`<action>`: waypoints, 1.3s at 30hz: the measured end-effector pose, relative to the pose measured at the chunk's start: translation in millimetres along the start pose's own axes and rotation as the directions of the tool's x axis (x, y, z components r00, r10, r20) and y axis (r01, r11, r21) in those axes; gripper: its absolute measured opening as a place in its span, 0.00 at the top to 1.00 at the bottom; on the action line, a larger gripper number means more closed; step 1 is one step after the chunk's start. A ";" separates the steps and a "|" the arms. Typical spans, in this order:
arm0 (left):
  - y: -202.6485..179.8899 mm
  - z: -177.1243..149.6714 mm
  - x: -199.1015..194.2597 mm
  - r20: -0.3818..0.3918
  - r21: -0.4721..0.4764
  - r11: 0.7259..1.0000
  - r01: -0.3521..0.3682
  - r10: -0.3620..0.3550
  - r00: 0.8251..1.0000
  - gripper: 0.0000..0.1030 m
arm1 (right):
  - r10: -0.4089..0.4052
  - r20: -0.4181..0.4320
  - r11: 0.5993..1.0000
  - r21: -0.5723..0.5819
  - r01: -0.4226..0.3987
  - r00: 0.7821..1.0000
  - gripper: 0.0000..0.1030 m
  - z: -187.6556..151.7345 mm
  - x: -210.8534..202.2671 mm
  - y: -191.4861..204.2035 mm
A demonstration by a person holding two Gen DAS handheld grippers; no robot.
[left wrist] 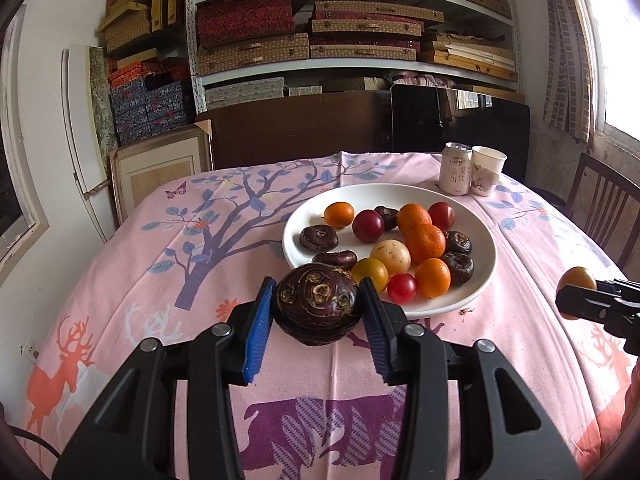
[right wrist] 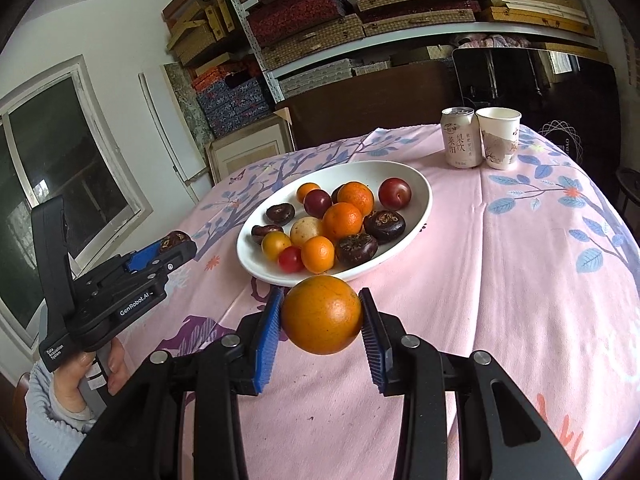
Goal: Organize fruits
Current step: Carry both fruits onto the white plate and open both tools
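My left gripper point(left wrist: 316, 300) is shut on a dark brown water chestnut point(left wrist: 316, 306), held above the pink tablecloth just short of the white plate point(left wrist: 486, 264). My right gripper point(right wrist: 322, 314) is shut on an orange fruit point(right wrist: 322, 314), held near the plate's front rim point(right wrist: 424, 204). The plate holds several oranges, red plums, yellow fruits and water chestnuts. The right gripper with its orange fruit point(left wrist: 576, 280) shows at the right edge of the left wrist view. The left gripper point(right wrist: 176, 246) with its water chestnut shows at the left of the right wrist view.
A drink can point(left wrist: 456, 168) and a paper cup point(left wrist: 486, 170) stand side by side behind the plate, also in the right wrist view: can point(right wrist: 460, 138), cup point(right wrist: 498, 138). A wooden chair point(left wrist: 608, 208) is at the table's right. Shelves of boxes fill the back wall.
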State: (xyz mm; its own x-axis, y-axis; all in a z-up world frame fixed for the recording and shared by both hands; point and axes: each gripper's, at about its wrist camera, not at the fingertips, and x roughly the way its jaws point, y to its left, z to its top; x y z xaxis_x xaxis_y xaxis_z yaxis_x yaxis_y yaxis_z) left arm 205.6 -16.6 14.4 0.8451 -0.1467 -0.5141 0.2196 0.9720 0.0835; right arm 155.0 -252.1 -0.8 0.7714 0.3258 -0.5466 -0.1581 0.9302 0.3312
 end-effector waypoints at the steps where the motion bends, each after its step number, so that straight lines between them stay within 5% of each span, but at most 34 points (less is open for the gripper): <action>1: 0.0 0.3 -2.5 0.008 0.001 1.000 -0.004 0.004 1.000 0.60 | -0.001 0.001 1.000 -0.003 0.001 1.000 0.63 -0.8 -0.7 1.4; 10: 0.8 11.2 -3.5 0.024 0.007 1.000 -0.016 0.016 1.000 0.60 | -0.001 0.023 1.000 -0.030 0.002 1.000 0.63 6.8 -7.8 11.1; 18: -1.6 47.1 15.8 0.045 0.044 0.997 -0.056 0.054 0.998 0.59 | -0.049 0.079 0.992 -0.114 0.058 0.996 0.63 57.4 -8.3 26.2; 23: -4.0 72.3 58.0 -0.008 -0.021 1.000 0.011 -0.011 1.000 0.59 | -0.085 0.085 0.992 -0.087 0.092 0.993 0.63 85.8 32.1 19.3; 31: -20.7 73.8 131.8 -0.091 -0.060 0.996 0.068 -0.074 0.993 0.59 | -0.122 -0.021 0.991 -0.058 0.121 0.992 0.63 88.0 110.5 -2.4; 33: -22.1 68.4 142.8 -0.114 -0.075 0.993 0.088 -0.096 0.989 0.51 | -0.134 -0.032 0.989 -0.072 0.132 0.990 0.62 88.2 120.8 -4.3; 36: -21.9 61.3 149.0 -0.126 -0.063 0.995 0.075 -0.083 0.989 0.30 | -0.155 -0.037 0.984 -0.097 0.150 0.987 0.43 85.0 129.9 -5.8; 39: -17.4 61.0 146.7 -0.116 -0.066 0.996 0.065 -0.073 0.991 0.21 | -0.144 -0.032 0.986 -0.093 0.141 0.989 0.41 83.4 128.5 -6.3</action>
State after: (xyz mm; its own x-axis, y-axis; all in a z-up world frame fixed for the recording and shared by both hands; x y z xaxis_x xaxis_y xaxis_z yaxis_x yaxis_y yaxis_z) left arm 355.4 -66.2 -10.4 0.7649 -0.1946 -0.6140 0.2418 0.9703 -0.0064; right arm 306.5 -230.3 -9.0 0.7662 0.1934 -0.6128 -0.1045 0.9785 0.1780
